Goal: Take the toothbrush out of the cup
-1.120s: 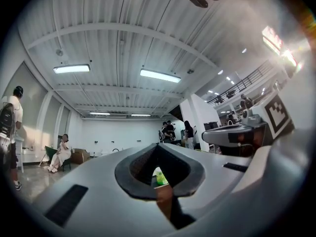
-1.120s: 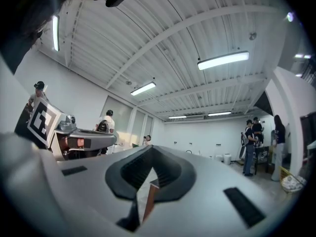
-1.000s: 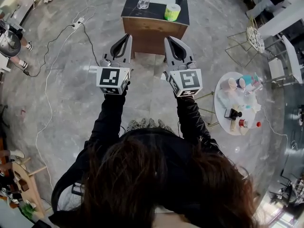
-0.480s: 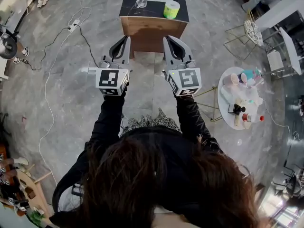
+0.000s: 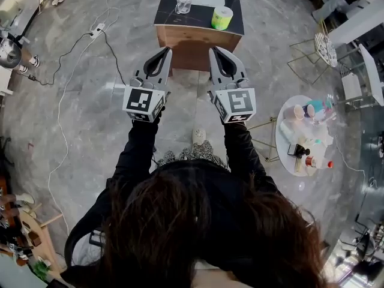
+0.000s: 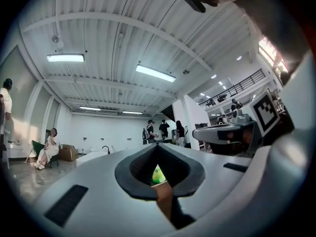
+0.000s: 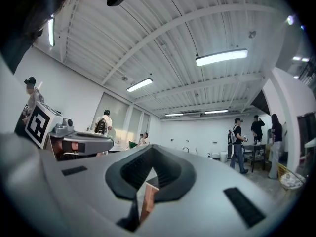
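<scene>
A dark-topped wooden table (image 5: 198, 44) stands ahead on the grey floor. On it are a clear glass cup (image 5: 183, 3) and a yellow-green cup (image 5: 222, 18); I cannot make out a toothbrush at this size. My left gripper (image 5: 166, 52) and right gripper (image 5: 213, 51) are held side by side just short of the table's front edge, both shut and empty. In the left gripper view the left gripper (image 6: 159, 148) points nearly level, and the green cup (image 6: 158, 174) shows through the gap behind its closed tips. The right gripper (image 7: 150, 150) likewise shows closed tips.
A round white side table (image 5: 287, 138) with bottles and jars stands at the right, gold wire chairs (image 5: 321, 45) beyond it. A power strip (image 5: 98, 27) and cables lie on the floor at left. People stand far off in the hall.
The person has stepped toward the table: a foot now shows below the grippers. Both grippers have come closer to the table's front edge, still shut.
</scene>
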The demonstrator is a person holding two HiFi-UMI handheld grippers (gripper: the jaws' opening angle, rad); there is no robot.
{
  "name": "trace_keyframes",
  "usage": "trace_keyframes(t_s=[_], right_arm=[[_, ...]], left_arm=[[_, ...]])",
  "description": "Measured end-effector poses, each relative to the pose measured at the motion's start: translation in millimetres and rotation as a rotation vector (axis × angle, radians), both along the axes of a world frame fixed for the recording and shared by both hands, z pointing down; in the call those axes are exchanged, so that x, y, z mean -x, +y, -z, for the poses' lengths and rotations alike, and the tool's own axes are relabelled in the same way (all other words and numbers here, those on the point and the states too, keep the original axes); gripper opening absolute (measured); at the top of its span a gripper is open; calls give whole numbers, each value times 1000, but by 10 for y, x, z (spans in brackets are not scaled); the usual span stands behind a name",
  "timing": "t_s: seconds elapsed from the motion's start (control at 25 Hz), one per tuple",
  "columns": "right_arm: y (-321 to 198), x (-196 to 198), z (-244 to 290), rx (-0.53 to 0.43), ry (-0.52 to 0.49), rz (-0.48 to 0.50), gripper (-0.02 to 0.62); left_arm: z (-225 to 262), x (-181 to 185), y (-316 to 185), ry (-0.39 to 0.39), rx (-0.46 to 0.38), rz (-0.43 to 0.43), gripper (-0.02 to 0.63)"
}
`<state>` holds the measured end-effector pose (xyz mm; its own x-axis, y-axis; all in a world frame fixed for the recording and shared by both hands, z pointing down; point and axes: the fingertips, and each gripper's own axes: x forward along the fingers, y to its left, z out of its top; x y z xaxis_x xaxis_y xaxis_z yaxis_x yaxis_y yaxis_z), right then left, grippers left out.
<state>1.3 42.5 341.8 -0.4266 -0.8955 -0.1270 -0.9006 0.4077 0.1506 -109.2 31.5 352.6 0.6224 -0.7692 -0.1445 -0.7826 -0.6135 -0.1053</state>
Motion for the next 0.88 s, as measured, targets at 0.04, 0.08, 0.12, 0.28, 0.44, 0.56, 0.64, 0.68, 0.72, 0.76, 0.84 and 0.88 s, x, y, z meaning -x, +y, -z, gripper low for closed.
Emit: trace_keyframes(t_s=[0.04, 0.08, 0.12, 0.28, 0.44, 0.56, 0.64, 0.68, 0.72, 0.76, 0.84, 0.88], right_arm=[[-57, -10, -3, 2, -2, 4, 5], [-117, -18, -6, 2, -3, 9, 5], [-179, -28, -11, 2, -2, 14, 5], [-478, -131, -52, 11, 3, 35, 5], [-784, -244, -73, 19, 5, 57, 5], [-981, -314, -80, 25, 8, 78, 5], [-1098, -367, -87, 29, 8, 89, 5], [-1155, -390, -91, 30, 8, 92, 5], [-1211, -412, -95, 31, 10, 95, 5], [-1264, -431, -100, 32, 12, 99, 5], [-1356, -462, -105, 33, 14, 111, 5], [-1395, -475, -104, 33, 13, 119, 5]], left_arm=[[-2, -19, -48, 0, 0, -3, 8], [-7, -37, -103, -3, 1, -5, 8], [-17, -57, -166, -8, 3, -4, 8], [-63, -186, -451, -19, 12, 2, 8], [-87, -320, -753, -17, 21, 12, 8], [-112, -380, -954, -14, 31, 37, 8], [-145, -420, -1071, -17, 42, 57, 8], [-168, -438, -1127, -21, 48, 67, 8], [-196, -452, -1183, -27, 56, 79, 8], [-227, -464, -1234, -35, 64, 92, 8], [-276, -489, -1322, -41, 76, 111, 8], [-286, -503, -1361, -36, 78, 116, 8]])
